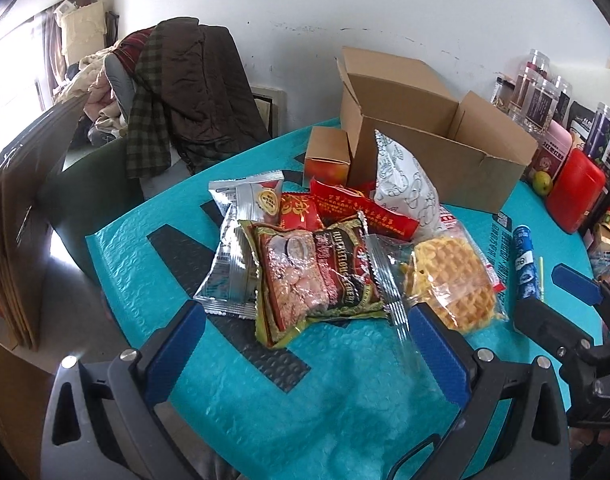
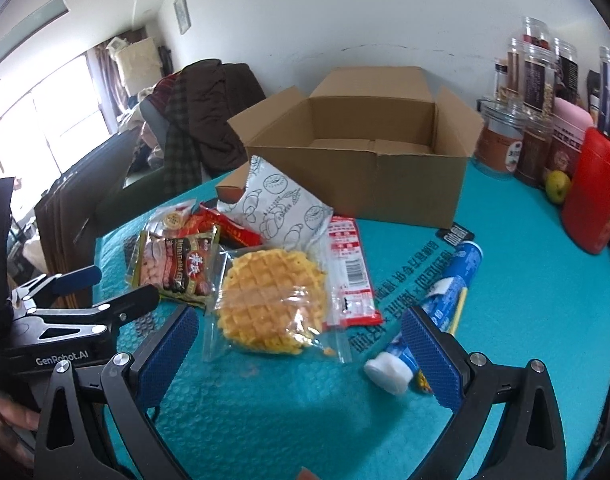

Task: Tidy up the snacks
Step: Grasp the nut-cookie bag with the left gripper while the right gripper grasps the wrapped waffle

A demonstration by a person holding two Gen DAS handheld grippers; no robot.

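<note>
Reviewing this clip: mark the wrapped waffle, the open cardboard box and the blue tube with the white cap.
Wrapped waffle point(image 2: 271, 300): right wrist view, centre of the waffle under its clear wrapper.
Open cardboard box point(image 2: 357, 184): right wrist view, front outer wall.
Blue tube point(image 2: 445, 292): right wrist view, middle of its body.

Open box point(image 2: 357, 184) behind snack pile point(image 2: 265, 264).

Your bench point(image 2: 525, 264), covered in teal bubble-wrap sheeting, carries an open cardboard box point(image 2: 357, 184) at the back, a heap of snack packets with a bagged waffle point(image 2: 273, 300) in front, a blue tube point(image 2: 437, 300) alongside, and jars point(image 2: 501, 140), a red canister point(image 2: 593, 188) and a green fruit point(image 2: 557, 186) along the right edge.
</note>
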